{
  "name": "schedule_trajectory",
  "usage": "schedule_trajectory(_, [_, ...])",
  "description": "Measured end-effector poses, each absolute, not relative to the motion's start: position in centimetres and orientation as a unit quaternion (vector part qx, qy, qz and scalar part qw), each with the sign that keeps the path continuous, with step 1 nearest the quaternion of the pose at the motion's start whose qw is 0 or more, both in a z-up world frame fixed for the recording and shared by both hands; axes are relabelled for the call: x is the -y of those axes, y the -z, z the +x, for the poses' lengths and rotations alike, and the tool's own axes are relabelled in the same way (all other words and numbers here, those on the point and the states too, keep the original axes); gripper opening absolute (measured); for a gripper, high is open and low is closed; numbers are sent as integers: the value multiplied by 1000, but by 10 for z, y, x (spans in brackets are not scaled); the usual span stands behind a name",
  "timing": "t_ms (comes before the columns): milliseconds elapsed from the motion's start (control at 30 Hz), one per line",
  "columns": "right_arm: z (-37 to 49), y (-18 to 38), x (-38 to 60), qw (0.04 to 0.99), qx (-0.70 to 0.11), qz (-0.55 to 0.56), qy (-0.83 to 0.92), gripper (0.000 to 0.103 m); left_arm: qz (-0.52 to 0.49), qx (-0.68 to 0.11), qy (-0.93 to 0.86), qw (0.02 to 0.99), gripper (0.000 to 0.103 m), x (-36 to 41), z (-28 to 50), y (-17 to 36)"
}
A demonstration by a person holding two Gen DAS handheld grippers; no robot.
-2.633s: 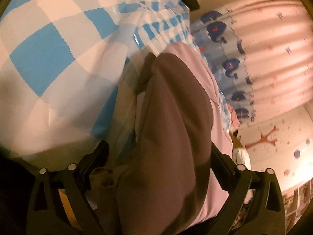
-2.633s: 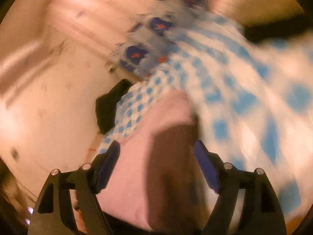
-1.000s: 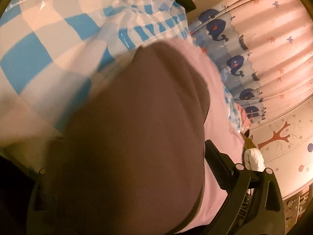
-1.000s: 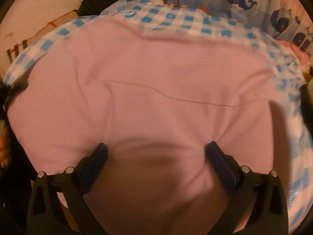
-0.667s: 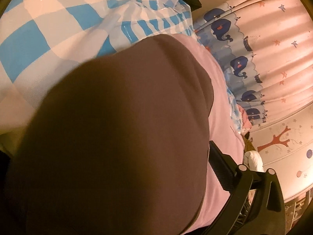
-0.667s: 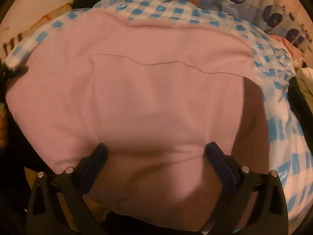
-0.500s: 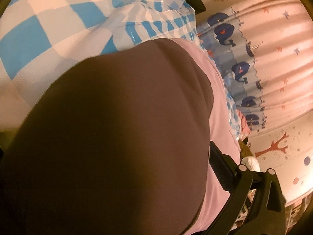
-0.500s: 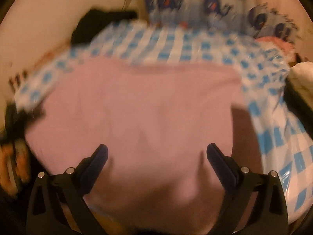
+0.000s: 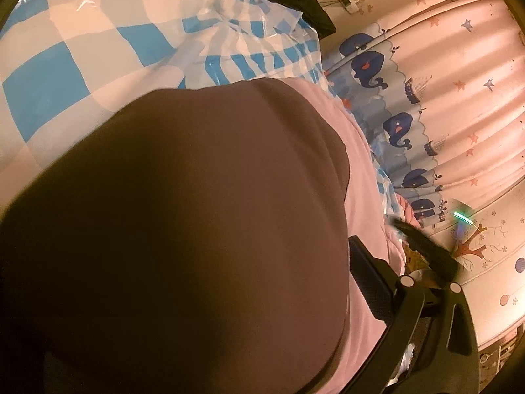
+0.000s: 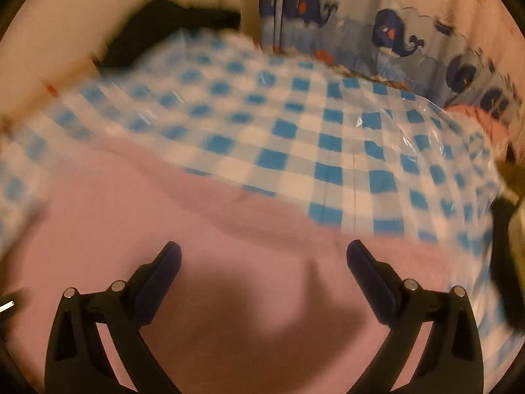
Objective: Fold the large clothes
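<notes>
A large pink garment (image 10: 137, 216) lies on a blue-and-white checked plastic cloth (image 10: 328, 131). In the right wrist view my right gripper (image 10: 262, 256) is open and empty, its fingers wide apart just above the garment's near part. In the left wrist view a shadowed fold of the same garment (image 9: 197, 229) drapes over the camera and hides the left finger. Only the right finger (image 9: 370, 279) shows, with pink cloth against it. Whether the left gripper grips the cloth is hidden.
A whale-print curtain (image 10: 393, 39) hangs behind the table, with pink star curtain (image 9: 459, 82) beside it. Dark clothing (image 10: 164, 26) lies at the far left corner. A pink item (image 10: 485, 121) sits at the right edge. The other gripper's blurred finger (image 9: 423, 249) shows at right.
My right gripper has pulled back and lifted, so the pink garment now fills only the lower view and more checked cloth shows. The left view stays covered by the fold.
</notes>
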State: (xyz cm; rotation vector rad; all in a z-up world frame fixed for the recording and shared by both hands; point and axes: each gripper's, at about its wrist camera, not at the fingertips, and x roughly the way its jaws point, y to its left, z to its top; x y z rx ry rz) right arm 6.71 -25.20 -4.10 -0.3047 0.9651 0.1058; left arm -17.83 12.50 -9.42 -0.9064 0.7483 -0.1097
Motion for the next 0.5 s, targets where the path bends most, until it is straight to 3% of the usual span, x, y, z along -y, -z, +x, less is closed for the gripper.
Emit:
schedule_trajectory(67, [82, 76, 244, 851, -501, -141, -73, 98, -437, -347, 62, 828, 96, -126, -177, 93])
schedule_trajectory(167, [58, 41, 255, 868, -475, -116, -91, 97, -444, -366, 53, 816, 95, -130, -171, 94])
schedule_trajectory(333, [-57, -9, 269, 899, -403, -112, -128, 97, -481, -363, 57, 796, 95, -140, -167, 104])
schedule_trajectory(500, [-95, 57, 253, 885, -427, -134, -128, 97, -482, -349, 39, 803, 95, -136, -163, 101])
